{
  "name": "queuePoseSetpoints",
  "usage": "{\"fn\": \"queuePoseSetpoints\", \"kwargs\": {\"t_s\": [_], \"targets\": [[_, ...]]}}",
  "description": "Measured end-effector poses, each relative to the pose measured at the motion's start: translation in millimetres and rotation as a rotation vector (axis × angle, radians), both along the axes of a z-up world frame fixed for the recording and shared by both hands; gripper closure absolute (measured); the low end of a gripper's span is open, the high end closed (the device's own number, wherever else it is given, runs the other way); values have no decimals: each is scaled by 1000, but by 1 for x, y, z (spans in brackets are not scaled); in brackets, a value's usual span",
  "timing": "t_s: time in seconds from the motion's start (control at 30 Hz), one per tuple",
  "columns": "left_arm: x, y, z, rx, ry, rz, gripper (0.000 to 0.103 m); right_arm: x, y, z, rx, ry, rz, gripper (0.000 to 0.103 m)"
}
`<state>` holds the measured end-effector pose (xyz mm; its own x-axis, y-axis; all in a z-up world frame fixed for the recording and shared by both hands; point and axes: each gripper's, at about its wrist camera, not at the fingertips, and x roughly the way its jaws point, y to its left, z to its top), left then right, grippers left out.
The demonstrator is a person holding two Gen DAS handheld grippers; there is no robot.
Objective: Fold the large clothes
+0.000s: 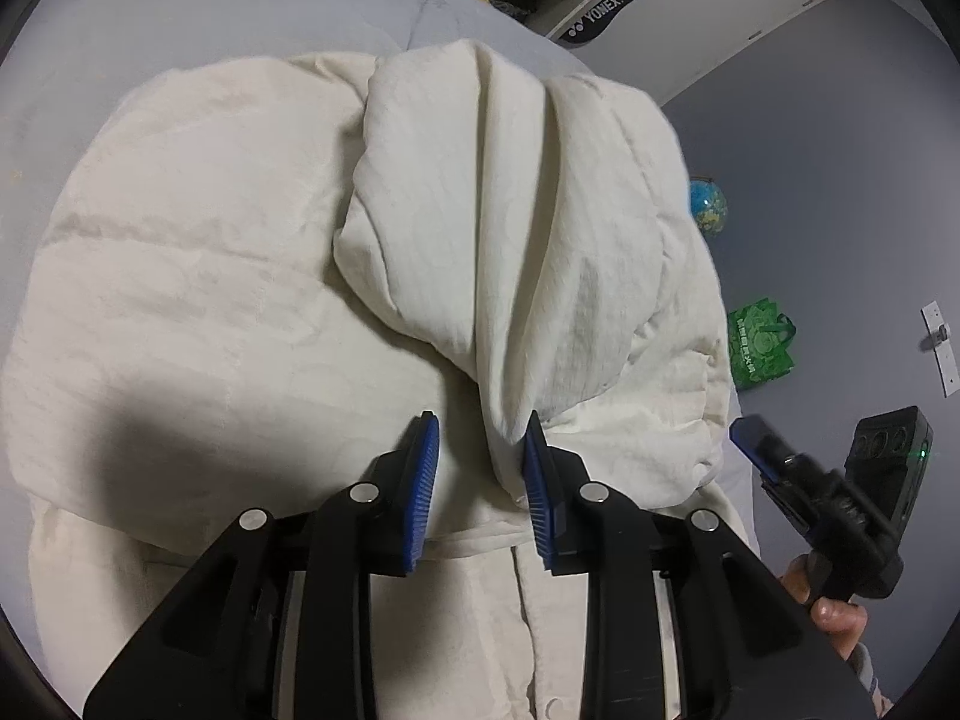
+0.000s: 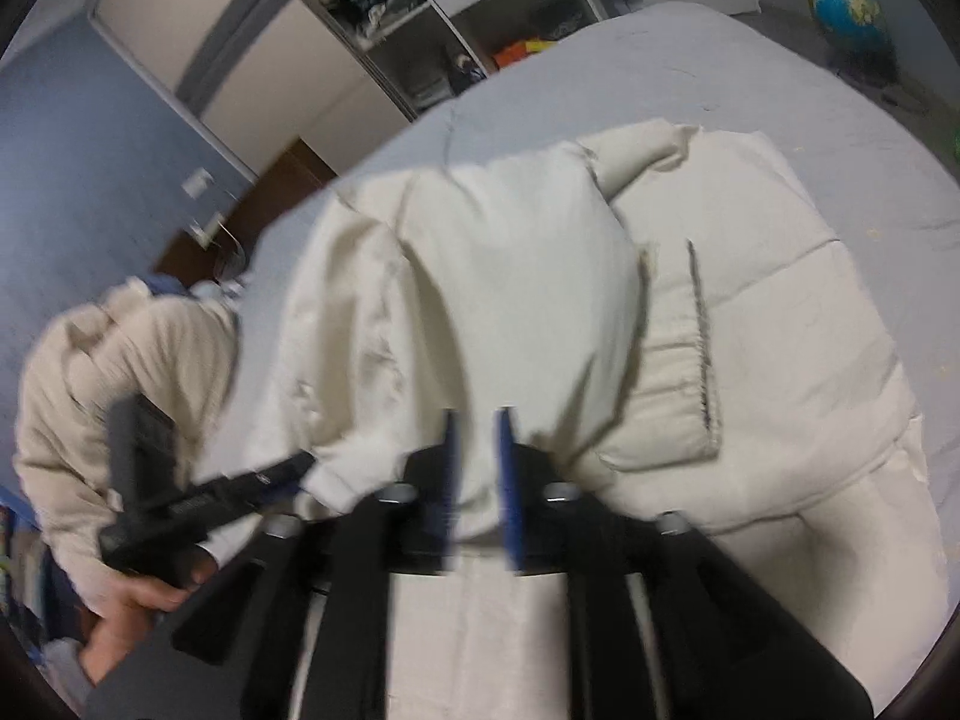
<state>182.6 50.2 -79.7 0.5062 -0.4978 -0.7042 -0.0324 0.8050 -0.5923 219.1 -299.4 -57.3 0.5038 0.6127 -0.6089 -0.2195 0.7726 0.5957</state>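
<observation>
Cream jacket (image 1: 240, 276) lies across bed (image 1: 180, 18). Left gripper (image 1: 480, 480) parted, sleeve (image 1: 504, 240) against one finger; right gripper (image 2: 478, 480) narrowly parted around fabric.

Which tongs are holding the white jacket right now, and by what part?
Left tongs: open, a fold of the white jacket between them, unclamped. Right tongs: fabric between them; too blurred to tell.

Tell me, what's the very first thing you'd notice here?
The big puffy cream jacket spread over the grey bed fills almost everything. The left gripper, with blue pads, stands open at a bunched sleeve fold in the middle. A blue globe sits far back by the wall.
</observation>
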Motion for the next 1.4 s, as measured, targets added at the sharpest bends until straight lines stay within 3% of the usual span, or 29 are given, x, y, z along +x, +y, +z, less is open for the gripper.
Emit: {"fn": "queuePoseSetpoints", "kwargs": {"t_s": [0.07, 0.23, 0.3, 0.37, 0.4, 0.47, 0.57, 0.67, 0.77, 1.0, 1.1, 1.2, 1.23, 1.3, 1.4], "targets": [[-1, 0, 12, 38, -28, -10, 73, 2, 0, 2, 40, 2, 15, 48], [-6, -20, 34, 220, -122, -53, 72, 8, 27, -1, 32, 4, 73, 49], [-6, -25, 38, 235, -146, -63, 72, 12, 32, 1, 6, -2, 102, 53], [-4, -30, 38, 247, -166, -74, 72, 14, 43, 1, -34, -4, 131, 70], [-2, -33, 37, 248, -167, -80, 72, 14, 48, 0, -59, 0, 144, 86], [3, -37, 32, 239, -154, -91, 73, 8, 54, 1, -104, -34, 170, 95], [8, -37, 26, 213, -124, -93, 75, -14, 57, 9, -170, -120, 209, 97], [9, -27, 23, 168, -105, -73, 79, -49, 68, 11, -337, -233, 266, 97], [8, -19, 23, 116, -94, -48, 80, -60, 72, 6, -414, -256, 280, 98], [2, -24, 22, 136, -85, -97, 92, -66, 84, -4, -492, -261, 328, 98], [3, -25, 16, 155, -58, -104, 96, -65, 81, -3, -444, -236, 333, 98], [5, -24, 9, 160, -31, -98, 96, -53, 60, 9, -268, -177, 263, 95], [6, -23, 7, 156, -28, -97, 96, -48, 53, 12, -233, -169, 232, 92], [6, -24, 8, 159, -31, -100, 96, -32, 33, 20, -136, -144, 143, 72], [9, -24, 8, 152, -31, -103, 96, -2, 10, 29, -33, -90, 9, 71]]}}
